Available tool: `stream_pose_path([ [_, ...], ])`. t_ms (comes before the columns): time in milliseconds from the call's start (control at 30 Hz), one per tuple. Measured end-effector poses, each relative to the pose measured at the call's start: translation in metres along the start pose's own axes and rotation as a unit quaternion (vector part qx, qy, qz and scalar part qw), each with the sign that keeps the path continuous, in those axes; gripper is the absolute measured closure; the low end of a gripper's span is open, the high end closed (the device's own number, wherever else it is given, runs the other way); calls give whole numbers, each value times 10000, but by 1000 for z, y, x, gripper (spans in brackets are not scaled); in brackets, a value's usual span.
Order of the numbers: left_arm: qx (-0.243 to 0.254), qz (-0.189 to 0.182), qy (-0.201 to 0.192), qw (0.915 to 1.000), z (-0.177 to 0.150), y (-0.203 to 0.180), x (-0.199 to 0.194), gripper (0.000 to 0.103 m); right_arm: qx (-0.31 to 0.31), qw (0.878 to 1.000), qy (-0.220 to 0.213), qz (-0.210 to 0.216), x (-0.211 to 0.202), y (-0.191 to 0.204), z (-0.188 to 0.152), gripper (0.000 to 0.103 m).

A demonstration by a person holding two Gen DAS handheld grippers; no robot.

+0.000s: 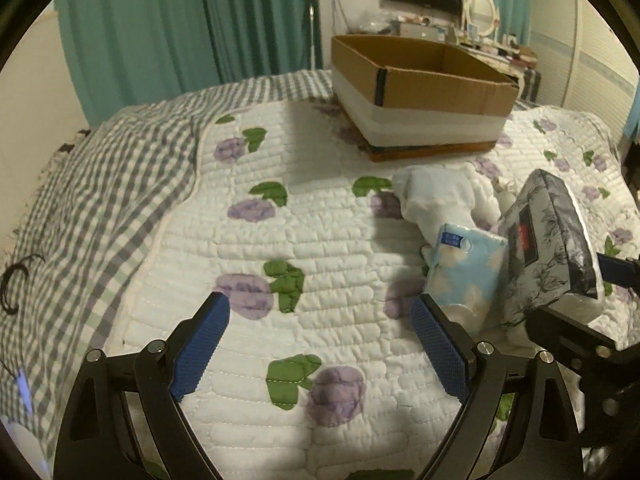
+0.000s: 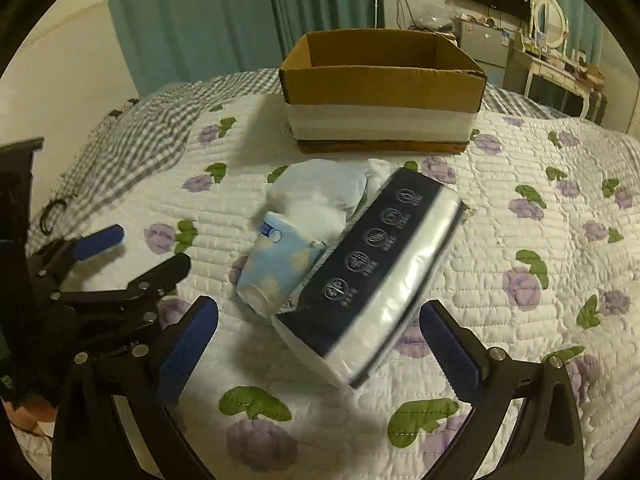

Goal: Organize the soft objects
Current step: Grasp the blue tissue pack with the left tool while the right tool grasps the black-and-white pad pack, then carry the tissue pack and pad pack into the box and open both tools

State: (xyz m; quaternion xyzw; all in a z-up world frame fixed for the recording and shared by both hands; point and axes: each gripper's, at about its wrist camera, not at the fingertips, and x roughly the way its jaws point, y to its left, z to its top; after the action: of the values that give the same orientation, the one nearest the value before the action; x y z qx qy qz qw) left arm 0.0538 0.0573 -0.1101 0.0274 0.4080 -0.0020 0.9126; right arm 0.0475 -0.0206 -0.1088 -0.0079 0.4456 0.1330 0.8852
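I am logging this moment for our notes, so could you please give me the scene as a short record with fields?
surface: white quilted bedspread with purple flowers
container: open brown cardboard box with white lower band, at the far side of the bed; interior not visible
items: dark floral tissue pack, light blue cloud-print tissue pack, white plastic-wrapped soft bundle, clustered in front of the box
left gripper: open, over bare quilt, holding nothing
right gripper: open, fingers either side of the dark pack's near end; contact unclear
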Motion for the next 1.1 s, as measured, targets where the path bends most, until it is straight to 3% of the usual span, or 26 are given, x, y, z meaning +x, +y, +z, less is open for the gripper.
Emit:
stream_pose_path([
  [167,52,3,-17,10000,0,-2,0,10,227,9996,152,-15,17,-14,-3,28],
  [200,69,-7,-21,10000,0,-3,0,10,238,9996,137,38,19,-17,-4,30],
  [267,98,-63,-22,9999,1,-7,0,10,155,9998,143,-16,20,-20,-4,44],
  [433,179,-241,-27,9995,4,-20,-3,10,182,9998,-52,7,3,-32,0,57],
  [500,199,-306,-42,9993,6,-29,-5,10,227,9995,-211,43,-9,-40,2,58],
  [667,286,-525,108,9982,8,-56,8,10,142,9979,-542,-316,-27,-60,7,59],
  [900,398,-620,406,9965,8,-77,46,12,205,9974,-479,-505,-22,-85,3,59],
  [933,398,-654,414,9962,8,-78,50,17,214,9976,-455,-487,-20,-87,2,59],
  [1000,477,-643,421,9959,9,-80,54,43,246,9980,-415,-418,-18,-91,1,59],
  [1100,661,-661,470,9945,6,-84,56,50,254,9983,-435,-296,-20,-93,0,59],
])
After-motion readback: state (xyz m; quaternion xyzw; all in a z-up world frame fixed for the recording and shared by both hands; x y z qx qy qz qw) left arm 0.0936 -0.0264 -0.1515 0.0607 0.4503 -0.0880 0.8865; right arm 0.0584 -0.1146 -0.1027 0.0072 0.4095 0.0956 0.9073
